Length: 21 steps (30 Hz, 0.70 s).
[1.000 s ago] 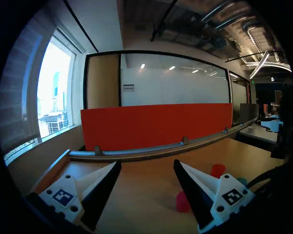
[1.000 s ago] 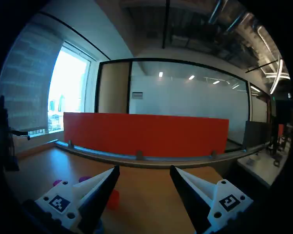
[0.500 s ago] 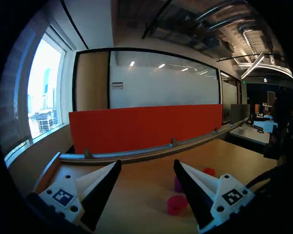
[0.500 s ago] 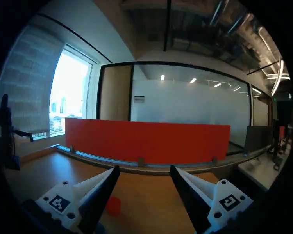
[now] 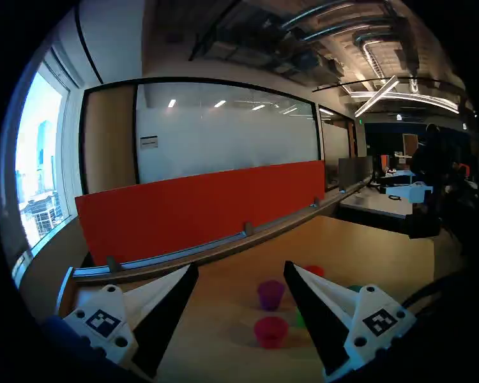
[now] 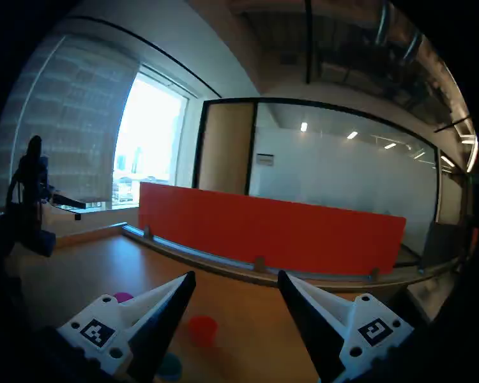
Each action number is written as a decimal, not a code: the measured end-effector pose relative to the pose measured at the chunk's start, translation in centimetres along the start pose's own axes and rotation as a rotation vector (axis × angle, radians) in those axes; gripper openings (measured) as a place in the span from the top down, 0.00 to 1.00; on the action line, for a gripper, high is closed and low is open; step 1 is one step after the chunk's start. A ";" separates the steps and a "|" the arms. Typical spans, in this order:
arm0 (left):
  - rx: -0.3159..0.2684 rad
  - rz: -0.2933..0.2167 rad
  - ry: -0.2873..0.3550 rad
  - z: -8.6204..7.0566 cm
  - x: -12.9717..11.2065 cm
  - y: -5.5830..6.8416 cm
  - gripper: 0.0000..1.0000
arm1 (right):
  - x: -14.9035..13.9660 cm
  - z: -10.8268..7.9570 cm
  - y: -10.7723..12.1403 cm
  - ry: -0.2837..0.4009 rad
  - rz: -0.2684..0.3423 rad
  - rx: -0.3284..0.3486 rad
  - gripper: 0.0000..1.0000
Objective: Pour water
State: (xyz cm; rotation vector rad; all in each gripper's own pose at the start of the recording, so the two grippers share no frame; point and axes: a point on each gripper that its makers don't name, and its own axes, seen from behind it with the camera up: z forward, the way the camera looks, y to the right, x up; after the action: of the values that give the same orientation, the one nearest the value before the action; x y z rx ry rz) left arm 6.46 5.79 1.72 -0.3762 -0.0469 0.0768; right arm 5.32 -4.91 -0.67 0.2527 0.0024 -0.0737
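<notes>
left claw (image 5: 239, 277): fingers spread apart, gripping nothing, hanging over the desk (image 5: 233, 338). The fingers are white with black inner faces and a square marker on each.

The cups are on the desk just ahead:
- The purple cup (image 5: 271, 293) stands upright in the gap between the fingertips, closer to the right finger.
- The magenta cup (image 5: 270, 331) stands upright just in front of it, nearer the camera.
- The green cup (image 5: 299, 317) sits beside the magenta one, half hidden by the right finger.
- The red cup (image 5: 314, 270) is farther back, peeking over that same finger.
- There's a teal thing (image 5: 354, 288) past the finger's outer edge, with too little showing to tell what it is.

Behind the cups a metal rail (image 5: 195, 252) runs along the desk's far edge. An orange divider (image 5: 201, 204) stands along it, with a glass wall (image 5: 227, 137) behind. There's a window (image 5: 38, 179) on the left.

right claw (image 6: 236, 284): also spread wide and gripping nothing, over a wooden desk (image 6: 258, 338).
- A red cup (image 6: 202, 330) stands upright on the desk, just beside the left finger's inner edge.
- A magenta rim (image 6: 122, 297) sticks out above the left finger, with the rest hidden.
- A blue round thing (image 6: 170, 367) sits at the bottom by that finger. It's cut off, so I can't tell what it is.
- A dark stand (image 6: 29, 204) is at the far left end of the desk.

The orange divider (image 6: 271, 233) and the window (image 6: 147, 153) are beyond.
</notes>
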 end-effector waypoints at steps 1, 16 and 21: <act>-0.011 0.000 -0.003 0.0 0.0 0.2 0.00 | 0.3 0.0 -0.5 0.003 0.008 0.021 0.00; -0.134 -0.026 -0.003 0.3 0.5 1.8 0.00 | 2.0 -0.5 -4.3 -0.012 0.054 0.221 0.00; -0.155 -0.016 -0.014 0.5 0.4 1.9 0.00 | 1.6 -0.6 -4.7 -0.037 0.032 0.249 0.00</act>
State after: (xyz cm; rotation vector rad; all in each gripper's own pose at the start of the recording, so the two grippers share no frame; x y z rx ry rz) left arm 6.73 7.79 1.45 -0.5305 -0.0704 0.0603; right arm 6.55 -9.44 -2.45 0.4996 -0.0480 -0.0462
